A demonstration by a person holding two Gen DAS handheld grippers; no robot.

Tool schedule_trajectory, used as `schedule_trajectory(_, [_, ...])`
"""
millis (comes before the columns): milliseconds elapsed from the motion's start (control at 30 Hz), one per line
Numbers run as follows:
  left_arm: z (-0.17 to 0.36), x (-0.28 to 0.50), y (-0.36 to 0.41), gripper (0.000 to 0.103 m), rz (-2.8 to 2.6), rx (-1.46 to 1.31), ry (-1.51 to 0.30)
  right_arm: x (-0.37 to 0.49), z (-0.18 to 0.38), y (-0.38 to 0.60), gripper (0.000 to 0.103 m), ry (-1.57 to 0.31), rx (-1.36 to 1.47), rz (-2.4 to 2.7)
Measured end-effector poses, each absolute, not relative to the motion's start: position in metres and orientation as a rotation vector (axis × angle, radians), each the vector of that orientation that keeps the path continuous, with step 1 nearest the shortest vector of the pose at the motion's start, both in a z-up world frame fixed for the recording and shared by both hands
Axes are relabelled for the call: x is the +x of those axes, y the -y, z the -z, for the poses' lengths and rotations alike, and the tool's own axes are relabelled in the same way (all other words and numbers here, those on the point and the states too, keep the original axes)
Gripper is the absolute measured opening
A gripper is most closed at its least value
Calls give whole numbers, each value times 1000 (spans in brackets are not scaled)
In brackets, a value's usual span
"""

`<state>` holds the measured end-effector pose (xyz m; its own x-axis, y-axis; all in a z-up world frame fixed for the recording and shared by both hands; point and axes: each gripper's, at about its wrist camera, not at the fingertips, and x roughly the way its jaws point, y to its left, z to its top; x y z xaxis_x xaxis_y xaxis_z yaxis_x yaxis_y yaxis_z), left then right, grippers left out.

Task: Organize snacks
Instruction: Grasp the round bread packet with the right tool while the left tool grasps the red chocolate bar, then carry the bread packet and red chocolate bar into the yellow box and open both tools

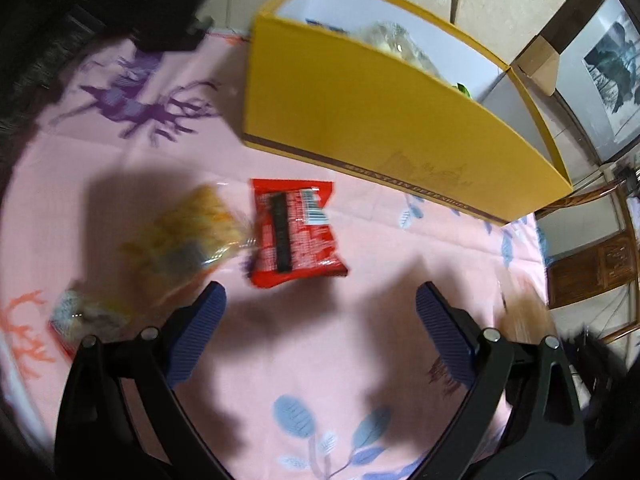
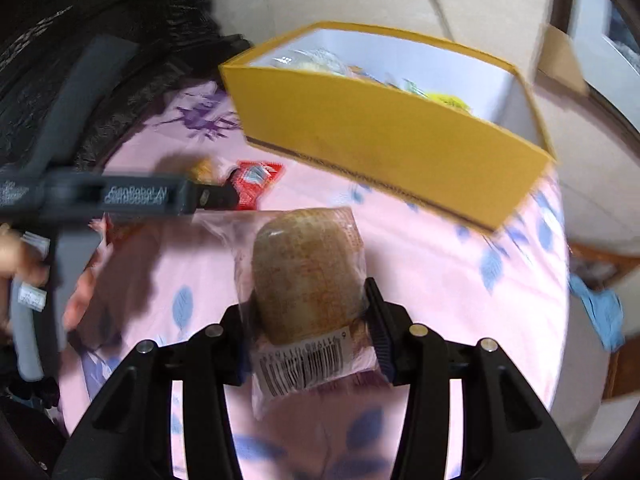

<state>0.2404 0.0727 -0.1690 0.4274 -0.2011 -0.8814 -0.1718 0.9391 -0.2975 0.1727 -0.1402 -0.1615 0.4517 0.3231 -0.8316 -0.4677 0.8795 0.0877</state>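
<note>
1. Clamping a clear-wrapped bun (image 2: 306, 276), the right gripper (image 2: 308, 332) has its jaws closed in on the packet's two sides, barcode end nearest the camera, the bun lifted above the pink cloth (image 2: 420, 264).

2. Straight ahead, on the far side, sits the yellow box (image 2: 384, 148), open-topped, white inside, with several wrapped snacks already in it. That looks like the drop target.

3. Over on the left, the left gripper (image 1: 320, 320) hovers with jaws spread wide and nothing between them. The blur makes its height above the cloth hard to tell.

4. Just beyond its fingertips lies a red packet (image 1: 296, 232), flat on the cloth, barcode side up. Touching it on the left is a blurred yellowish packet (image 1: 188, 232), and further near-left another small wrapped snack (image 1: 80, 316), too smeared to identify.

5. For the right hand, my read: carry the bun up and over the near wall of the box before letting go, not skimming the rim. The wrapper is slippery film and the bun is soft, so a firm but gentle squeeze is best; crush it and it deforms, loosen and it slides out.

6. Release low inside the box, over a free patch of white floor towards the right end, so it doesn't bounce off the snacks piled at the left.

7. The left hand, I'd guess, should line up square on the red packet and keep clear of its yellowish neighbour.
</note>
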Motion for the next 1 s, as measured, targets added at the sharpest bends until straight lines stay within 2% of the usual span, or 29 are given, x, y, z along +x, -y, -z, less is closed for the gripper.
schedule_trajectory(433, [213,280,-79,96,-49,-397,-1201,141,154,187,48,-1007,-13,-383])
schedule_trajectory(533, [213,285,-71,80,-78,-299,-1179,145,149,188,48,-997,2,-376])
schedule_trajectory(600, [212,284,-70,61,-101,-258,-1169,144,147,190,48,-991,12,-372])
schedule_trajectory(633, [211,283,-70,47,-104,-239,-1166,144,146,191,48,-988,16,-371])
schedule_trajectory(667, [211,281,-70,44,-100,-222,-1165,143,145,192,48,-987,20,-371])
schedule_trajectory(1000, [188,216,-59,43,-12,-248,-1129,137,136,192,48,-955,30,-378])
